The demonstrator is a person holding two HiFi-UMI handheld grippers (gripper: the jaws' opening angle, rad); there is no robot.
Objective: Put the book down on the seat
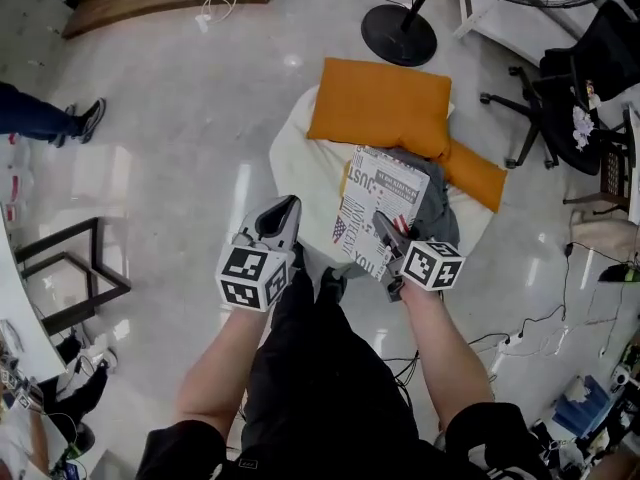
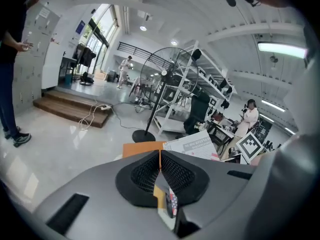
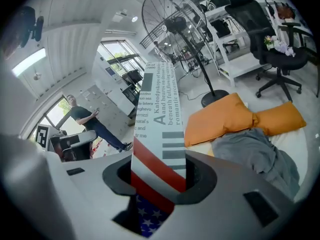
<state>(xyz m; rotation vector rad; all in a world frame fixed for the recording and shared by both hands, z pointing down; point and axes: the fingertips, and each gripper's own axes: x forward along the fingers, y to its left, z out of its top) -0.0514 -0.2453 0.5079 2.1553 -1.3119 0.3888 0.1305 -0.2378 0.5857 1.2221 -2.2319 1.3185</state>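
White book (image 1: 385,190) is pinched in the right gripper (image 1: 384,228), over the seat (image 1: 290,158); orange cushion (image 1: 380,103) and grey cloth (image 1: 437,213) lie there; left gripper (image 1: 284,211) is squeezed closed.

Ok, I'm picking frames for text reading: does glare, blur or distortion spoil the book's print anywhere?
Head view: glare patches on the glossy floor, none on the book, whose large print reads clearly. Right gripper view: fisheye bending and dark corners, print legible though stretched. Left gripper view: same bending, only a corner of the book shows.
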